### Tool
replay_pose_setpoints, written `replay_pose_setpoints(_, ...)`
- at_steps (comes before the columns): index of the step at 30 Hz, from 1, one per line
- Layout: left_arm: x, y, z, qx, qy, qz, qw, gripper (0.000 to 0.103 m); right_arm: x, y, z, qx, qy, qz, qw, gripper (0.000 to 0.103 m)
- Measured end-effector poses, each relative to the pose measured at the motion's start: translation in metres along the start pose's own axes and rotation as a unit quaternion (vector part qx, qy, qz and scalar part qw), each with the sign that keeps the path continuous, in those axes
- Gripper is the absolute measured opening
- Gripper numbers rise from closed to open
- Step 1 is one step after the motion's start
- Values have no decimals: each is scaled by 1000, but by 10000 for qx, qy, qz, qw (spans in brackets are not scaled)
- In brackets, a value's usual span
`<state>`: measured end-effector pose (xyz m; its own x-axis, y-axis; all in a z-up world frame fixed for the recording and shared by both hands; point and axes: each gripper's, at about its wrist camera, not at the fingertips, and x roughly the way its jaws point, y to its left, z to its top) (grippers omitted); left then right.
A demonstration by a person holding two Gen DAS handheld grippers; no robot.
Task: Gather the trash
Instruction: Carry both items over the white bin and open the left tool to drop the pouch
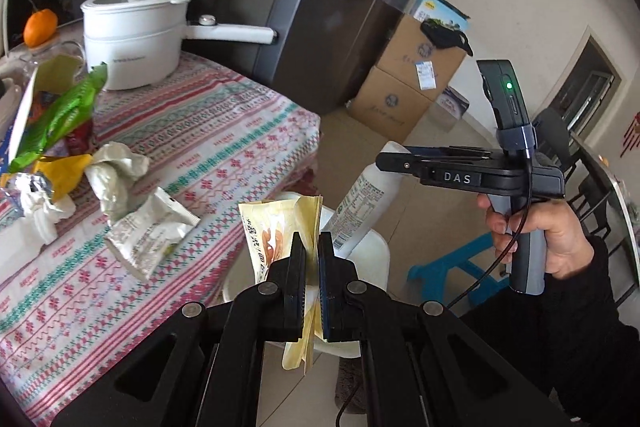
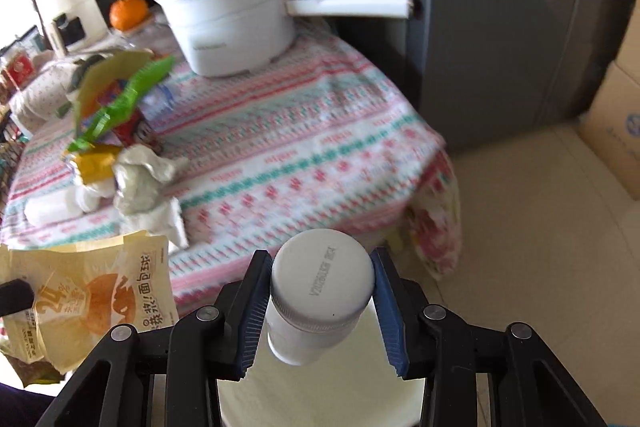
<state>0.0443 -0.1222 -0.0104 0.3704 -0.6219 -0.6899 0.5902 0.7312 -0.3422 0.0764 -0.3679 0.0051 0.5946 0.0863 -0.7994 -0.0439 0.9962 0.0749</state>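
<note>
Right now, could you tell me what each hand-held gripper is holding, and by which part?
The left hand-held gripper pinches a yellow snack wrapper near its middle; the right hand-held gripper clamps a white bottle just below its cap.

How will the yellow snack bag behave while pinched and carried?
Likely floppy: the yellow snack bag sags and creases around the left hand-held gripper. Probably light, seemingly empty, since it looks flat. It may flutter or slip, as only a thin edge is pinched.

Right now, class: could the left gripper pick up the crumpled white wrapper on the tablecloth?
Probably not yet: the left gripper is shut on a yellow snack bag; the crumpled white wrapper lies unobstructed nearby.
</note>
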Motion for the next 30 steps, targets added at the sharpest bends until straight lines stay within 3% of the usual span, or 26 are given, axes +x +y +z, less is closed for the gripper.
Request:
replay_pose_setpoints(10,109,2,-22,295,894,509,9943,5,59,-31,-32,215,1027,-338,9939,44)
replay_pose_setpoints(15,142,13,-32,336,1137,711,9904,6,84,-36,-40,276,1415,-417,9887,44)
replay_pose_setpoints(23,166,20,-38,680,1311,1027,9837,12,115,-44,-51,418,1870,-570,9798,44)
replay_pose_setpoints(28,161,23,-32,571,1335,1018,9842,14,120,-48,-57,432,1968,-657,9773,44)
replay_pose_setpoints(30,153,24,-30,498,1280,1009,9854,22,120,-49,-58,457,1995,-634,9768,44)
